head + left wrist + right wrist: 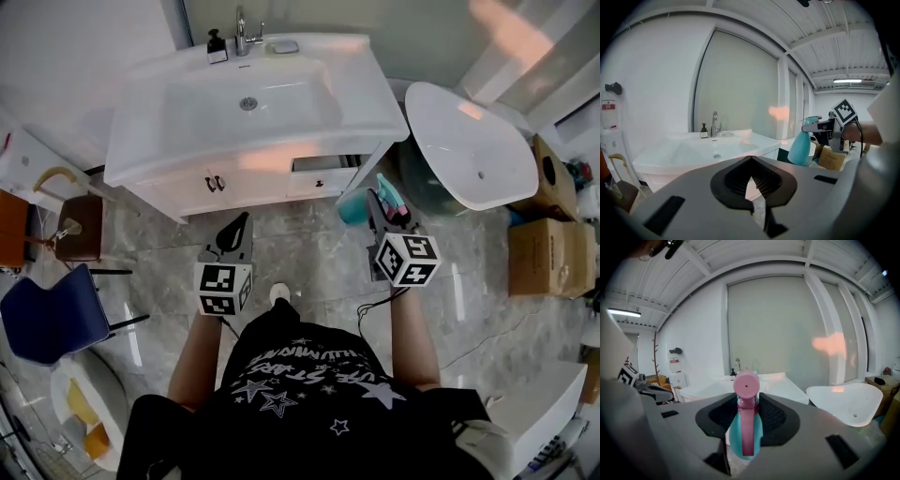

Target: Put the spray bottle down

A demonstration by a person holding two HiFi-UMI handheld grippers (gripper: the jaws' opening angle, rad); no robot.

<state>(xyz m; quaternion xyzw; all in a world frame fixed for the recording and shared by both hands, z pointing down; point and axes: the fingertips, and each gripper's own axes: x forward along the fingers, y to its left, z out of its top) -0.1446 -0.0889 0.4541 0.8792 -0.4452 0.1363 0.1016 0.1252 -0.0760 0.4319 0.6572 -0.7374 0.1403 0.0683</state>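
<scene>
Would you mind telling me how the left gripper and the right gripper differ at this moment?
The left gripper is shut with nothing in it; the right gripper is clamped on the teal spray bottle. The left gripper's fingers meet at the tip, while the right gripper's fingers are held apart by the bottle. Both point towards the white vanity basin.

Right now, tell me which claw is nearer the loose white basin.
Right. The right claw, shut on the spray bottle, is beside the basin; the left claw is farther left.
</scene>
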